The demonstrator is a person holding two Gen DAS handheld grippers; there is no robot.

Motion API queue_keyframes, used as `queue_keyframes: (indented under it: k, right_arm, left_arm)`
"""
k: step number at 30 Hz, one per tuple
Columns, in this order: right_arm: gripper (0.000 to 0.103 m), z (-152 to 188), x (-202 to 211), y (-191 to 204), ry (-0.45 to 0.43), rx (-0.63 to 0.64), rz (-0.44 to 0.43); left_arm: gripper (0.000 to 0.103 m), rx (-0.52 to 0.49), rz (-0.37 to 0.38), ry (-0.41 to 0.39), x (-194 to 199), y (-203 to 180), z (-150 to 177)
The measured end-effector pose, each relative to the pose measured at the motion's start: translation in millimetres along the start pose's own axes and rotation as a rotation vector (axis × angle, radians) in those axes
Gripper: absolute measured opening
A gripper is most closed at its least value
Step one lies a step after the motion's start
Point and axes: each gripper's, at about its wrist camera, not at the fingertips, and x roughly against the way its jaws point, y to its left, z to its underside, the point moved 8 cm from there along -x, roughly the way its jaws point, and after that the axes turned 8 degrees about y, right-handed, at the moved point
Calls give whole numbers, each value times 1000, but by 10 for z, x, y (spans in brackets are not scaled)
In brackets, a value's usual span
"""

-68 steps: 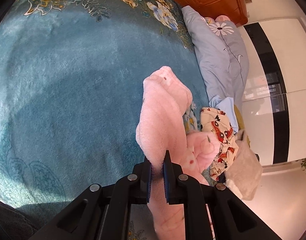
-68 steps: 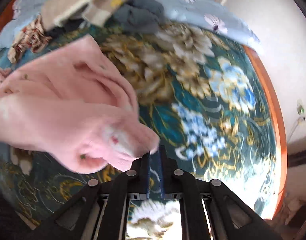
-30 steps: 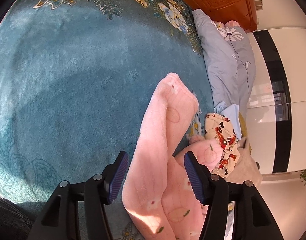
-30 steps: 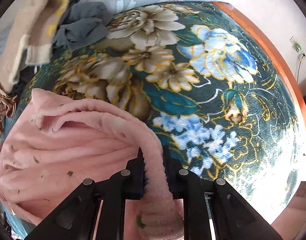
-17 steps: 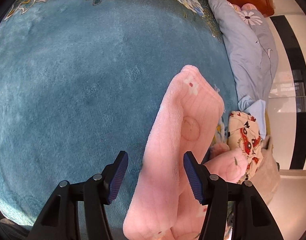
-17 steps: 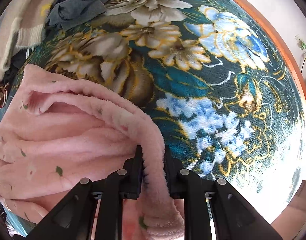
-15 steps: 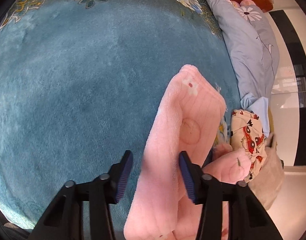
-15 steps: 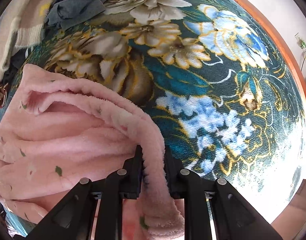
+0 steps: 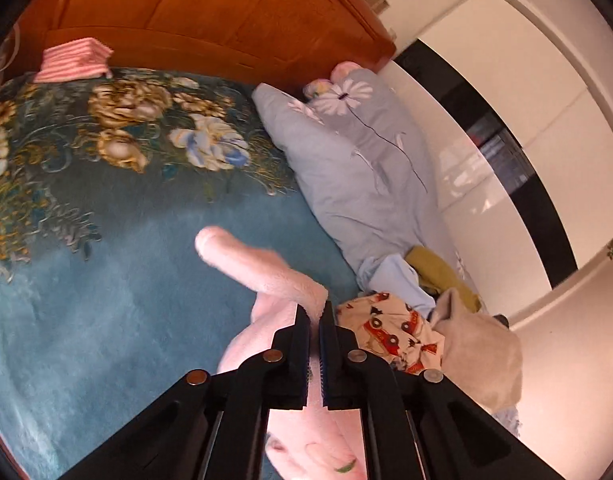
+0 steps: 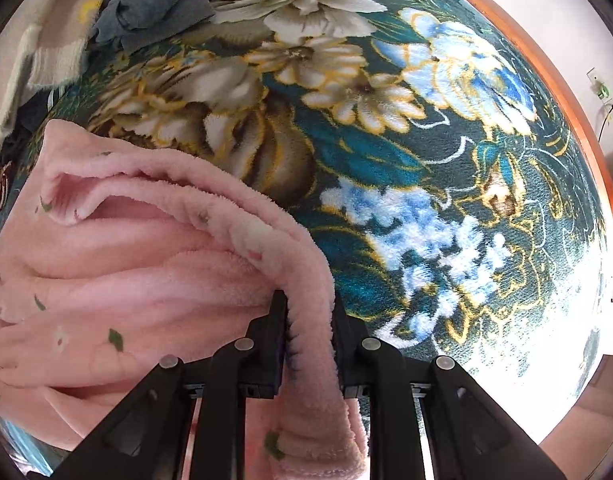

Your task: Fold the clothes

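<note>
A fluffy pink garment (image 9: 262, 276) with small flower and leaf prints lies on the teal floral blanket (image 9: 86, 300). My left gripper (image 9: 315, 314) is shut on a thin fold of the pink garment, lifting one edge so it droops away to the left. In the right wrist view the same pink garment (image 10: 126, 268) is bunched at the left, and my right gripper (image 10: 308, 300) is shut on its thick rolled hem, which runs between the fingers and hangs down toward the camera.
A grey-blue flowered duvet (image 9: 358, 172) lies along the bed's right side, with a car-print cloth (image 9: 390, 332), beige garment (image 9: 478, 352) and olive cloth (image 9: 442, 272) piled near it. A striped pink folded item (image 9: 72, 60) sits by the wooden headboard (image 9: 210, 12). Grey clothes (image 10: 154, 4) lie far left.
My left gripper was open around the pink fold; it has closed on the garment and tilted up, bringing the headboard into view. My right gripper has kept its hold on the hem, barely moving.
</note>
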Motion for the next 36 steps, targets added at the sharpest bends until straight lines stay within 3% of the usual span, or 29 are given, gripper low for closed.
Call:
queue_keyframes:
  k: [3, 8, 12, 17, 19, 21, 25, 28, 30, 31, 34, 36]
  right_arm:
    - [18, 32, -21, -16, -2, 2, 0]
    - [18, 33, -23, -74, 4, 21, 0]
    - [18, 53, -8, -134, 1, 13, -4]
    - [21, 115, 25, -224, -2, -8, -16]
    - [27, 127, 61, -277, 8, -21, -10]
    - [39, 108, 157, -267, -1, -19, 0]
    - [60, -171, 474, 365, -126, 142, -11]
    - [61, -364, 678, 871, -208, 263, -22]
    - [61, -420, 557, 1329, -185, 343, -44]
    - [61, -428, 505, 1470, -179, 377, -46]
    - [61, -486, 343, 1808, -185, 471, -24]
    - [61, -534, 215, 1901, -188, 519, 50]
  left_arm:
    - [4, 217, -208, 104, -257, 920, 418]
    - [4, 517, -269, 185, -390, 1646, 797]
    - [4, 430, -345, 162, -399, 1588, 746]
    - [4, 495, -328, 142, -377, 1718, 800]
    - [4, 511, -313, 148, -365, 1744, 825]
    - [6, 514, -301, 150, -368, 1732, 839]
    - [8, 512, -210, 156, -419, 1626, 837]
    - [15, 451, -217, 126, -350, 1511, 786]
    - [34, 394, -224, 104, -308, 1417, 742]
    - [38, 366, -217, 97, -296, 1363, 726]
    - [40, 304, -191, 110, -325, 1232, 718]
    - [40, 282, -204, 114, -334, 1200, 721]
